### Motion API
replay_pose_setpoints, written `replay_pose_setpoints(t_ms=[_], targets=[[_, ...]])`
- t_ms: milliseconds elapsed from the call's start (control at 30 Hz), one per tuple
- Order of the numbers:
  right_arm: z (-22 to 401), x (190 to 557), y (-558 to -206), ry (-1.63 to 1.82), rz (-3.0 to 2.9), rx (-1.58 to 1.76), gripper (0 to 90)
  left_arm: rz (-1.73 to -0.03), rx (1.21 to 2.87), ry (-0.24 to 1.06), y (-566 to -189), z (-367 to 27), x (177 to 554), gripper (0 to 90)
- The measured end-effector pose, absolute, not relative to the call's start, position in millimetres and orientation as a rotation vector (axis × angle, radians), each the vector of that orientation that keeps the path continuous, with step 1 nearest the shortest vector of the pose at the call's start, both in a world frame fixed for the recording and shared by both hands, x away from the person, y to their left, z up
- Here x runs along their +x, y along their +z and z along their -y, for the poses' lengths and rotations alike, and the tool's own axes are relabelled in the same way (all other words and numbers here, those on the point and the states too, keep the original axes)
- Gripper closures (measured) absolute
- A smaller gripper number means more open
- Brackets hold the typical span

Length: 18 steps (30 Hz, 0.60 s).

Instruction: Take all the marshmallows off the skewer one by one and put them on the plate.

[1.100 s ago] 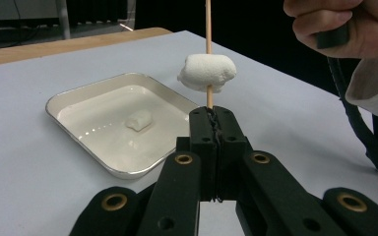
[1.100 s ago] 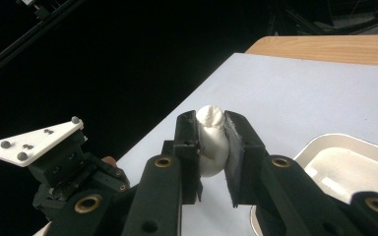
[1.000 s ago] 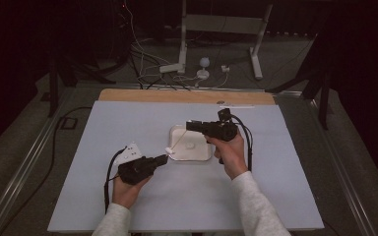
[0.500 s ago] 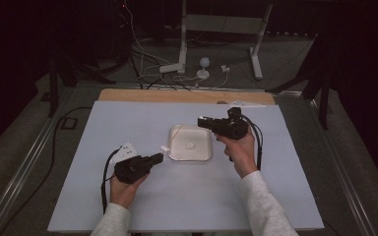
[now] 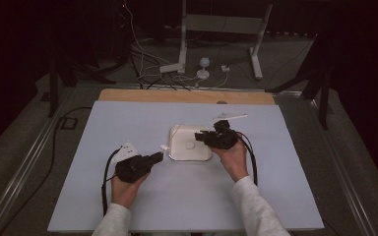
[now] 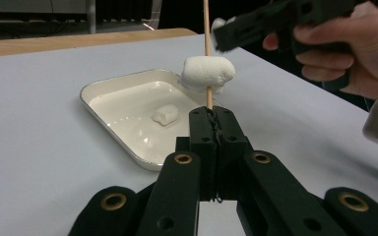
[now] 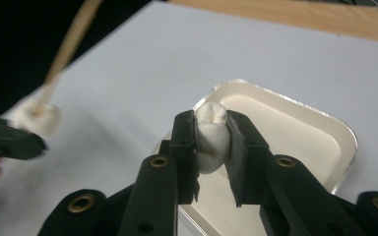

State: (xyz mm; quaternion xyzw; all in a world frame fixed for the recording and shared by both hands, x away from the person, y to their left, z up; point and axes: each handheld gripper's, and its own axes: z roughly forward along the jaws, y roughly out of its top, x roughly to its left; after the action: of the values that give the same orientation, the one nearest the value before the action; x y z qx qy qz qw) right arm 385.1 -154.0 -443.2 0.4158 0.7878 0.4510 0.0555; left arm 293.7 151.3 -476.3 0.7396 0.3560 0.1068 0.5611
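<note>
One marshmallow (image 6: 207, 73) is already threaded on the skewer (image 6: 206, 29) clamped by the left gripper (image 6: 215, 120). A second marshmallow (image 7: 211, 137) is pinched by the right gripper (image 7: 212, 132); a third (image 6: 165, 114) remains in the tray (image 6: 128, 147).

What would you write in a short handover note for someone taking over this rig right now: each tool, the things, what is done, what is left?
Left tool: shut on the wooden skewer, held upright, one marshmallow already threaded.
Right tool: shut on a second marshmallow, above the white tray.
One small white piece lies in the tray.
Done: first marshmallow on.
Left: probably thread the held one onto the skewer.
</note>
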Motion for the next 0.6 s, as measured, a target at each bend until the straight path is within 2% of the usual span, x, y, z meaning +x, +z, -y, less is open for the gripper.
replay_pose_setpoints(t_ms=[167,233,333,433,600], targets=[[152,388,-453,1.317,-2.408,1.297,71.4,-0.845,1.743,0.249,-477,-151,294,90.0],[151,390,-456,1.298,-2.412,1.324,63.8,-0.847,1.746,0.248,-477,-150,294,90.0],[151,391,-458,1.271,-2.409,1.364,45.0,-0.85,1.744,0.249,-477,-150,295,90.0],[152,389,-457,1.309,-2.405,1.37,34.4,-0.856,1.744,0.251,-478,-149,295,90.0],[148,381,-448,1.445,-2.43,1.336,27.2,-0.855,1.742,0.258,-478,-148,295,90.0]])
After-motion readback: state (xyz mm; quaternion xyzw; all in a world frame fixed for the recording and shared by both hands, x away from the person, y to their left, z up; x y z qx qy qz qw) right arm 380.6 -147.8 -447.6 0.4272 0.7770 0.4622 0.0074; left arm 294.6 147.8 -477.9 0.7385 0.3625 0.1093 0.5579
